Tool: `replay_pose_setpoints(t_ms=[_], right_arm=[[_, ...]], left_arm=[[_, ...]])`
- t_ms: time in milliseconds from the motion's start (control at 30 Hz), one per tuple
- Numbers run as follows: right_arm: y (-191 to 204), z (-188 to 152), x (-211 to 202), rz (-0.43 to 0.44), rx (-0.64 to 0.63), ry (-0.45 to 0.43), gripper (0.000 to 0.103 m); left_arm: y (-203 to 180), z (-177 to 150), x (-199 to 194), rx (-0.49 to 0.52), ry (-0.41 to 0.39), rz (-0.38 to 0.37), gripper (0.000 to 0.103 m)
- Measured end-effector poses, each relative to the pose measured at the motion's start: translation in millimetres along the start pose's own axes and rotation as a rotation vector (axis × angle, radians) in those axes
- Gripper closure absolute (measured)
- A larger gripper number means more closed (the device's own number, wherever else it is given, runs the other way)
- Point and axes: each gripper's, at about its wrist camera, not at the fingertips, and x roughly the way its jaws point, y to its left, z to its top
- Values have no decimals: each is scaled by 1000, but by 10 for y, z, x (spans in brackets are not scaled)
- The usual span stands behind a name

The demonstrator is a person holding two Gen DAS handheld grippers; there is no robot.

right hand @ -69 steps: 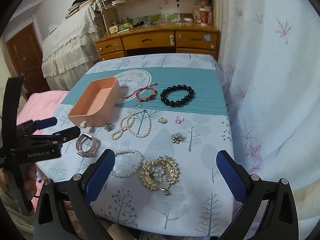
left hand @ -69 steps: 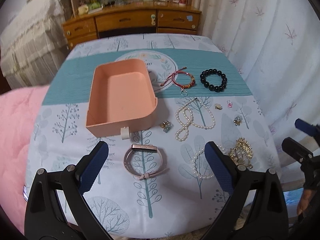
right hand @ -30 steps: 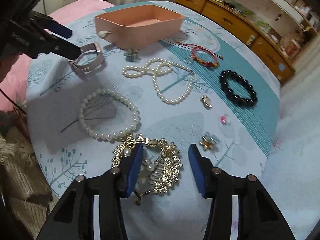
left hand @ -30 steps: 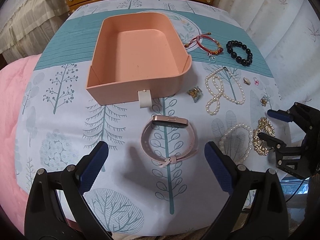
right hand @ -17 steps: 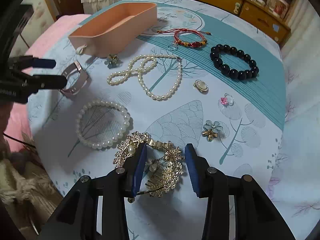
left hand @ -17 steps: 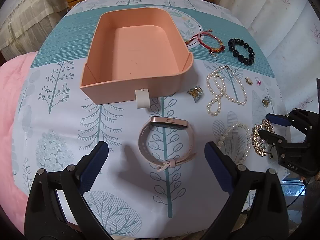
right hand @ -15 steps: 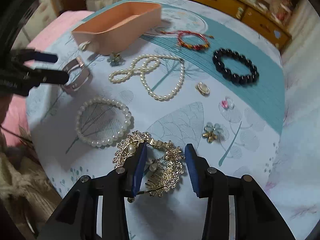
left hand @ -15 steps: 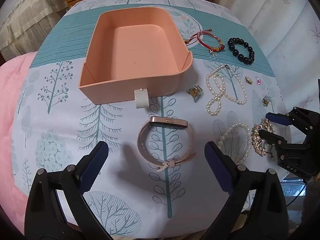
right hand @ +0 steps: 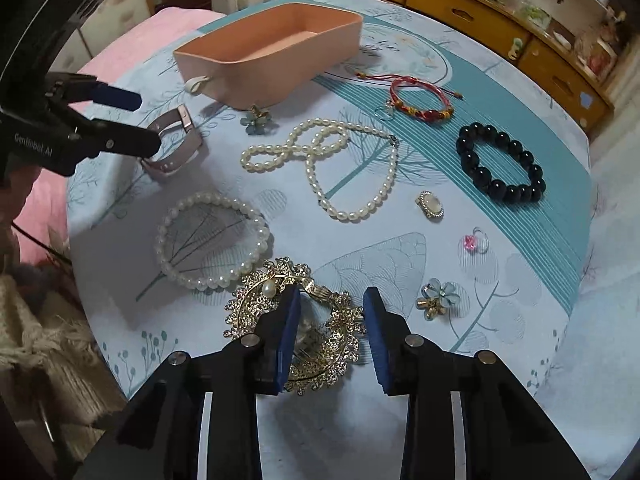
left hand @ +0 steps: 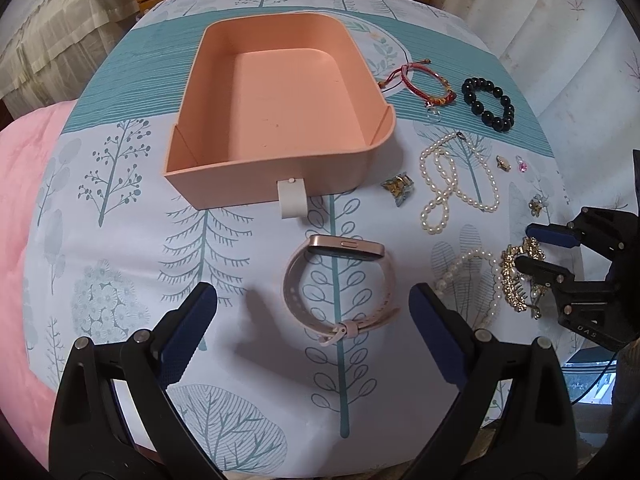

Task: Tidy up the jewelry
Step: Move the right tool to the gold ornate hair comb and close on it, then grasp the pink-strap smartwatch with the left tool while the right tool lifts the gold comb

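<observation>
Compared with the frames of two seconds earlier, both grippers are found lower and closer to the tablecloth (left hand: 120,216), and the right gripper's (right hand: 331,298) jaws are seen much narrowed. Those jaws are closing at this moment around the right half of the gold hair comb (right hand: 256,304), which lies at the near edge of the table; part of the comb is between the blue pads, but firm contact on both sides cannot be confirmed. The left gripper (left hand: 314,312) is held released, its jaws wide, above the pink watch (left hand: 340,280), which rests on the cloth between and just beyond the fingertips, untouched. The pink tray (left hand: 224,184) is noted empty, beyond the watch, with its white pull tab facing the watch. The pearl bracelet (right hand: 212,240) lies just beside the comb, touching or nearly touching it. The pearl necklace (right hand: 320,160), the red cord bracelet (right hand: 420,100) and the black bead bracelet (right hand: 500,164) are spread further back on the cloth, well apart from the tray's interior. Small pieces are scattered on the cloth, including a blue flower brooch (right hand: 438,296) just right of the right gripper.
</observation>
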Motion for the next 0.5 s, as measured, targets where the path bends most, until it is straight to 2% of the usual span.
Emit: replay_pose_setpoints(t_ms=[300, 500], right_arm=[[-88, -54, -24, -21, 127, 59, 71], [-108, -164, -94, -29, 164, 11, 72]], left_arm=[[-12, 13, 17, 10, 8, -9, 7], [-19, 11, 12, 19, 5, -10, 7]])
